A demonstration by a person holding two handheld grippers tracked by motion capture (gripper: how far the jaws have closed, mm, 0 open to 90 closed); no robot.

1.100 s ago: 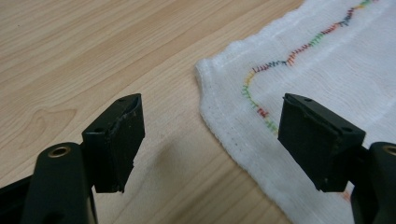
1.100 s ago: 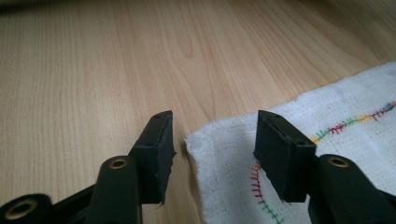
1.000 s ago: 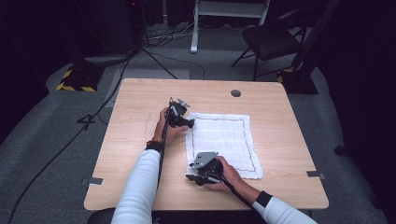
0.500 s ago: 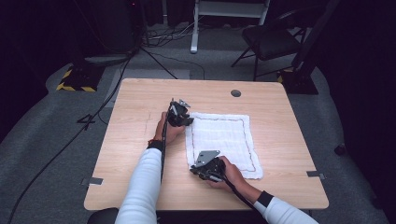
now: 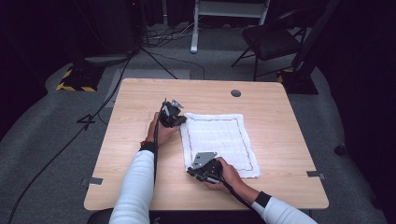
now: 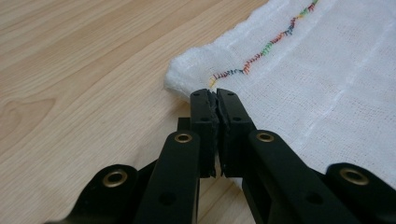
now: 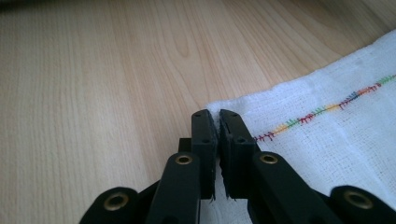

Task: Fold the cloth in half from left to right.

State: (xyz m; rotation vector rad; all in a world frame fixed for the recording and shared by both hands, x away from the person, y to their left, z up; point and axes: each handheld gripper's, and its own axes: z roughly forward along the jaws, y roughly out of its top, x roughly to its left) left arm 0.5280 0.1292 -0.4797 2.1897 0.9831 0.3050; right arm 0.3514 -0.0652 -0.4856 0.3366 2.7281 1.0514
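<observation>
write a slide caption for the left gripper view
Left tongs closed on the corner of a white cloth with rainbow stitching, lying on a wooden table.

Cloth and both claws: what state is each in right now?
Cloth: spread flat on the table, its two left corners pinched.
Left claw: shut on the cloth's far-left corner.
Right claw: shut on the cloth's near-left corner.

No words, labels, brands or numbers can be read on anything here.
</observation>
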